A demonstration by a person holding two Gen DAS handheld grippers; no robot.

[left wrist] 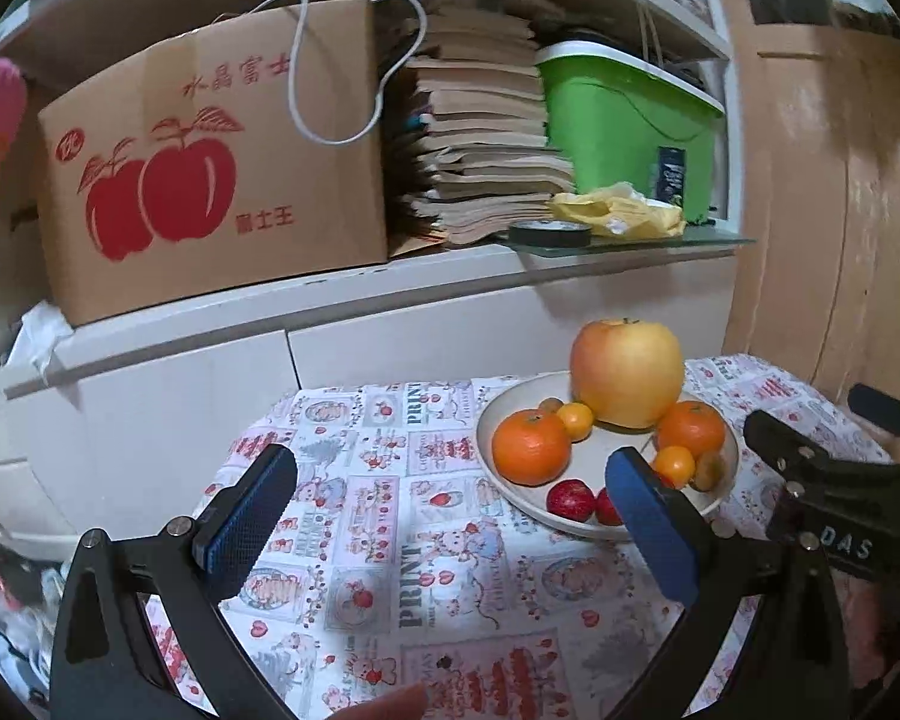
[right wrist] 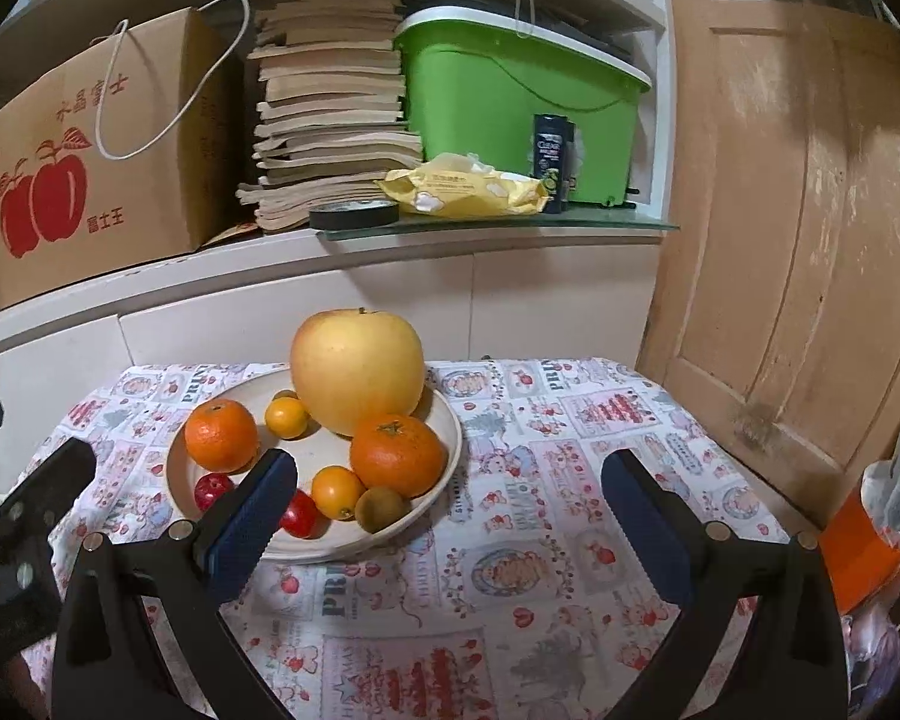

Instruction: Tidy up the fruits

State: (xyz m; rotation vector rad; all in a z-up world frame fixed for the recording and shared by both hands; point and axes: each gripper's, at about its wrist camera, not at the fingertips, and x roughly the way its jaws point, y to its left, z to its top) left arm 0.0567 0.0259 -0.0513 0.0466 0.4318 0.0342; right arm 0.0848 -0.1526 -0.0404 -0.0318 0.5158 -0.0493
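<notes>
A cream plate (right wrist: 450, 438) (left wrist: 504, 414) on the patterned tablecloth holds a big yellow apple (right wrist: 357, 369) (left wrist: 627, 372), two oranges (right wrist: 397, 454) (right wrist: 222, 435), two small yellow-orange fruits (right wrist: 287, 417) (right wrist: 337, 491), a kiwi (right wrist: 380, 509) and two small red fruits (right wrist: 299, 515) (right wrist: 213, 491). My left gripper (left wrist: 453, 477) is open over bare cloth to the left of the plate, its right finger in front of the plate's near rim. My right gripper (right wrist: 450, 480) is open near the plate's right side, its left finger overlapping the near rim. Neither holds anything.
Behind the small table (right wrist: 570, 540) a white shelf carries an apple-printed cardboard box (left wrist: 210, 180), a stack of books (right wrist: 330, 120), a green bin (right wrist: 510, 96), a tape roll (right wrist: 354, 215) and a yellow packet (right wrist: 468, 189). A wooden door (right wrist: 798, 240) stands at right.
</notes>
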